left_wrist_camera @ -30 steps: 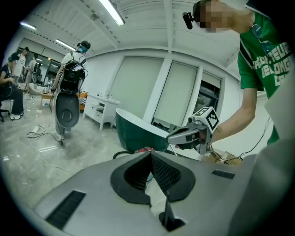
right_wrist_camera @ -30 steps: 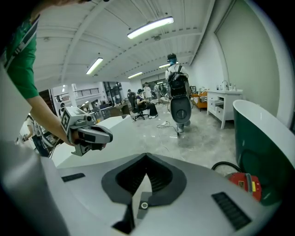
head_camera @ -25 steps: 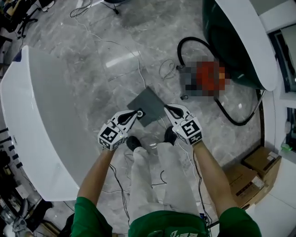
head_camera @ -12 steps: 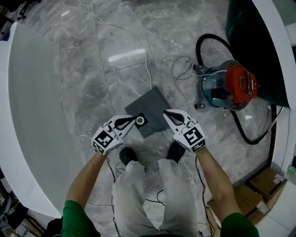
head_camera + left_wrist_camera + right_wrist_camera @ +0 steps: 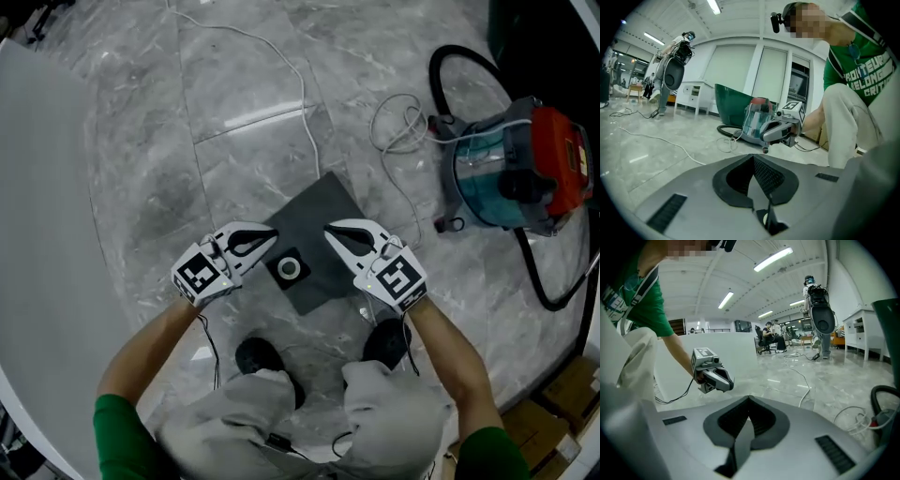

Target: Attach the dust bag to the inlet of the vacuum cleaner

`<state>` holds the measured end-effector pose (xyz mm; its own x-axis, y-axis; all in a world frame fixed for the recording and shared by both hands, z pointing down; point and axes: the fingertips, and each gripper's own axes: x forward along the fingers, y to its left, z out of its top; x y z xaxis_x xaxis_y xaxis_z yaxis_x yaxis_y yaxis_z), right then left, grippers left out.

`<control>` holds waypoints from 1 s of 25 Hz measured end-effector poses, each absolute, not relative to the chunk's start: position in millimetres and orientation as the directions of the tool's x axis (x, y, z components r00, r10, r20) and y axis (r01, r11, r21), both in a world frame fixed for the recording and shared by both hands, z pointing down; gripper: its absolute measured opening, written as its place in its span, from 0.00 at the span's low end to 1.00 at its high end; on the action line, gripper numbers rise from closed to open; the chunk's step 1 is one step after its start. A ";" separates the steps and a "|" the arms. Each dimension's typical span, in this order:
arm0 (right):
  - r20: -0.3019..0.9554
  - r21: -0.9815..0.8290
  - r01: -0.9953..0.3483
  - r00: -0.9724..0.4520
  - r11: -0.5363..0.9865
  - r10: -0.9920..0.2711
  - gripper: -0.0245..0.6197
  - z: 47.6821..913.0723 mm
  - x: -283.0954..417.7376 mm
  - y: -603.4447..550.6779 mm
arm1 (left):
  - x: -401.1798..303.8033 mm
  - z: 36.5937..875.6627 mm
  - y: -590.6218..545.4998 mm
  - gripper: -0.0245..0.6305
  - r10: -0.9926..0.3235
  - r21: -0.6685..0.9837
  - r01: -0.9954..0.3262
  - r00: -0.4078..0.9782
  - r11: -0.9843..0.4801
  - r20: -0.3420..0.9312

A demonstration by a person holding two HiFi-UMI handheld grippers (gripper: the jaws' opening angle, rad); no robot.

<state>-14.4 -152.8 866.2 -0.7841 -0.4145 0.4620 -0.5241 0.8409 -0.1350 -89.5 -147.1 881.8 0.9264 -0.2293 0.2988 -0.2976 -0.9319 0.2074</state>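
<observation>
Two tongs, both with jaws pressed together on nothing: left gripper (image 5: pixel 270 237) and right gripper (image 5: pixel 330 232) hover either side of the white ring collar (image 5: pixel 289 269). Over the last second the person has closed in and bent lower; the collar, earlier at the left tip, now sits between both. Reads as approach, grasp not begun. Dust bag (image 5: pixel 317 217): flat dark-grey square, matte, lying on glossy marble floor (image 5: pixel 234 159). Vacuum cleaner (image 5: pixel 511 178), clear drum, red top, stands well apart to the right.
</observation>
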 end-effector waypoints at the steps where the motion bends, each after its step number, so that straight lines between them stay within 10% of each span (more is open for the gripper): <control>1: 0.458 -0.139 -0.524 -0.786 0.840 -0.415 0.05 878.1 -15.6 -151.9 | -86.5 893.0 -147.5 0.04 -0.229 0.209 -0.296 0.928 -0.932 0.294; 25: 0.551 -0.064 -0.334 -0.797 0.940 -0.246 0.05 1006.9 -105.1 -14.8 | -111.9 975.2 -78.7 0.04 -0.149 0.226 -0.247 0.914 -0.942 0.377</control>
